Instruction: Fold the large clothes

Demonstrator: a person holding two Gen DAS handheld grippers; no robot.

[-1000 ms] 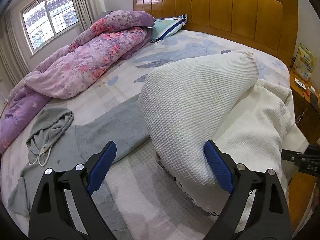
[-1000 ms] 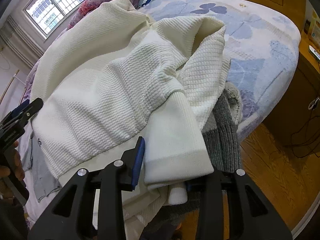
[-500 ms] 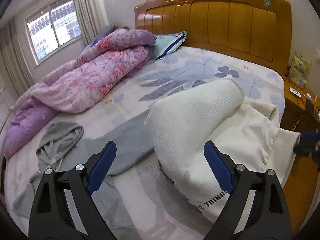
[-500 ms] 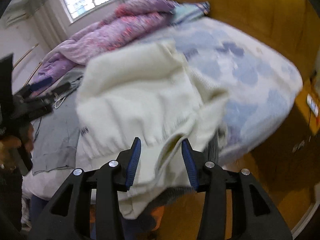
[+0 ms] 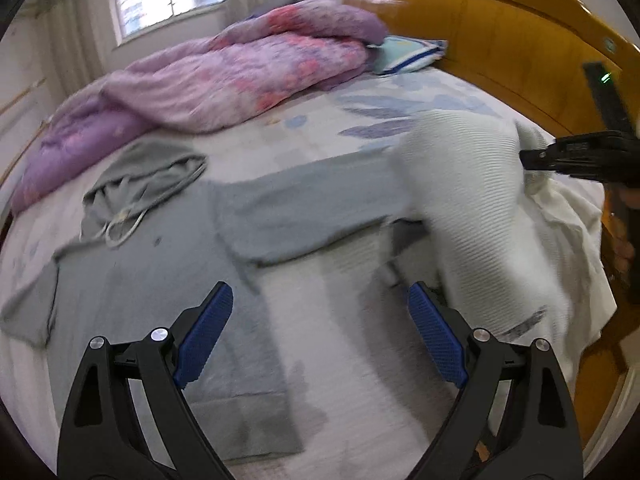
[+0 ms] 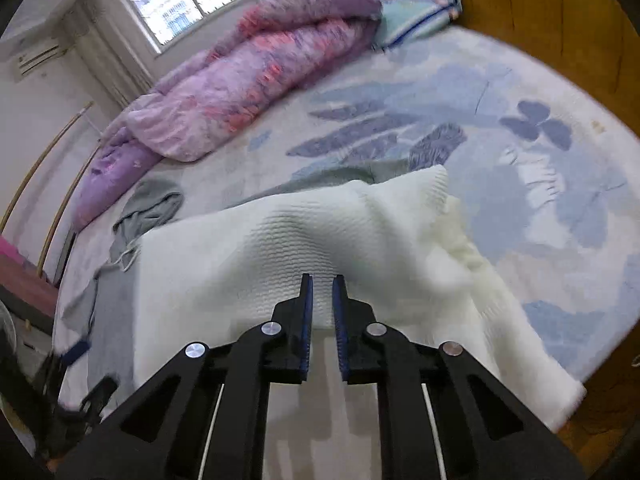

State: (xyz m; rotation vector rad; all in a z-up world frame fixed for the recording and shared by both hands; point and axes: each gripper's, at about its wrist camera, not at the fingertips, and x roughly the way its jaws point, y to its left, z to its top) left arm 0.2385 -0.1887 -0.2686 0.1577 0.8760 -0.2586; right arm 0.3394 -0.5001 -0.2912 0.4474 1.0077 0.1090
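Each tool (image 6: pixel 321 280) is black, with ribbed blue pads (image 5: pixel 204 336) and silver screws.

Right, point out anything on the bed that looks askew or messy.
The white sweater lies bunched, one edge hanging off the bed side. The grey hoodie sprawls partly under it, hood crumpled. The purple quilt is heaped along the far side.
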